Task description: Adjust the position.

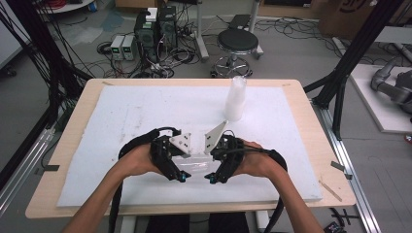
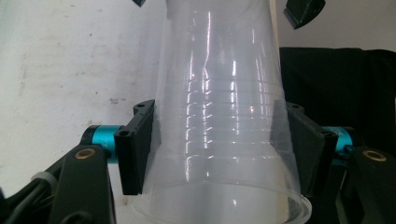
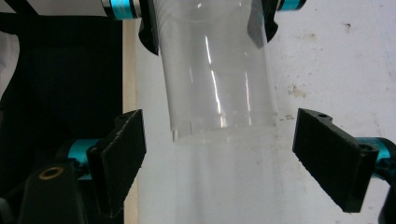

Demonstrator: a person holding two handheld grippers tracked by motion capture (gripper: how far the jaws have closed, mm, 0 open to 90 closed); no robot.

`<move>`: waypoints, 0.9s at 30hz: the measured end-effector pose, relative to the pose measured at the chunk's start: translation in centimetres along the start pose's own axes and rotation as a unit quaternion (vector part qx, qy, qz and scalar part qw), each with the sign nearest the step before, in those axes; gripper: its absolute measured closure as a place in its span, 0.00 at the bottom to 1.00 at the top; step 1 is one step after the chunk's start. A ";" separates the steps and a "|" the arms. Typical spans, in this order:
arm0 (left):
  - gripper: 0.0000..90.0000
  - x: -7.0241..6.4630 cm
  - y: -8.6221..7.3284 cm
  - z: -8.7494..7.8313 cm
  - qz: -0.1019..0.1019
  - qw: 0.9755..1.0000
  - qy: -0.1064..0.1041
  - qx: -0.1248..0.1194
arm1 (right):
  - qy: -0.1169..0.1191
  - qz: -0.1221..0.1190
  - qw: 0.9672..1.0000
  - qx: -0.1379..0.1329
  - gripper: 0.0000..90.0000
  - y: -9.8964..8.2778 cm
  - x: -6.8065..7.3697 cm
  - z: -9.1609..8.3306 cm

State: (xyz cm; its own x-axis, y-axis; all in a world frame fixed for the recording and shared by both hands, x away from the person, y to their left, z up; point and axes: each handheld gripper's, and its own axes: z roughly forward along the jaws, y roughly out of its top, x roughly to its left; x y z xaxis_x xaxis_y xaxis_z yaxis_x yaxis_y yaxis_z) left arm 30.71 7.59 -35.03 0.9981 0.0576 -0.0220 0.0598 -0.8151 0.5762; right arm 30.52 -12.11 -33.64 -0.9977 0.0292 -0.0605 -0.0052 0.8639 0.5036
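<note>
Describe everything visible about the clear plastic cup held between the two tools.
The clear plastic cup is thin, see-through and glossy, tapered, with faint ridges round its wall and a rolled rim. It lies level above the white pad, between both hands. The left tool clamps its wider end; the right tool stands open around its narrow base, not touching.

Grey floor strewn with cables (image 1: pixel 165 58), black stool (image 1: pixel 237 43), computer towers (image 1: pixel 155 29) beyond the table (image 1: pixel 311 126).

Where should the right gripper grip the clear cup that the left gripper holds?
On the narrow base end of the clear cup, coming straight along its axis, opposite the left gripper. The base already lies between the right gripper pads, which stand apart from its walls.
</note>
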 end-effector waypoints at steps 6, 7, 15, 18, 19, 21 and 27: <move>0.38 0.0 0.1 0.3 -0.003 1.000 -0.007 0.014 | 0.003 -0.005 1.000 0.001 0.22 0.2 0.3 -0.1; 0.38 0.0 0.1 0.3 -0.002 1.000 -0.007 0.016 | 0.005 -0.009 1.000 0.001 0.23 0.2 0.3 0.0; 0.38 0.0 0.3 0.3 -0.003 1.000 -0.012 0.018 | 0.008 -0.004 1.000 0.011 0.23 0.4 0.4 0.3; 0.38 -0.1 0.3 0.3 -0.003 1.000 -0.012 0.019 | 0.012 -0.007 1.000 0.015 0.30 0.4 0.4 0.5; 0.38 -0.1 0.4 0.3 -0.001 1.000 -0.013 0.020 | 0.012 -0.008 1.000 0.019 0.32 0.5 0.4 0.5; 0.38 -0.1 0.4 0.3 0.000 1.000 -0.012 0.020 | 0.012 -0.008 1.000 0.020 0.36 0.5 0.4 0.6; 0.38 -0.1 0.4 0.2 0.001 1.000 -0.012 0.020 | 0.013 -0.014 1.000 0.022 0.47 0.5 0.4 0.7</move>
State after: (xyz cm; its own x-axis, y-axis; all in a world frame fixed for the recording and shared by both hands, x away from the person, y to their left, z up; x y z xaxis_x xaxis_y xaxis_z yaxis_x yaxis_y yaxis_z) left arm 30.64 7.19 -34.98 0.9983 0.0424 -0.0406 0.0577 -0.8378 0.5429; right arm 30.20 -11.29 -34.04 -0.9987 -0.0088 -0.0510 -0.0315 0.8857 0.4631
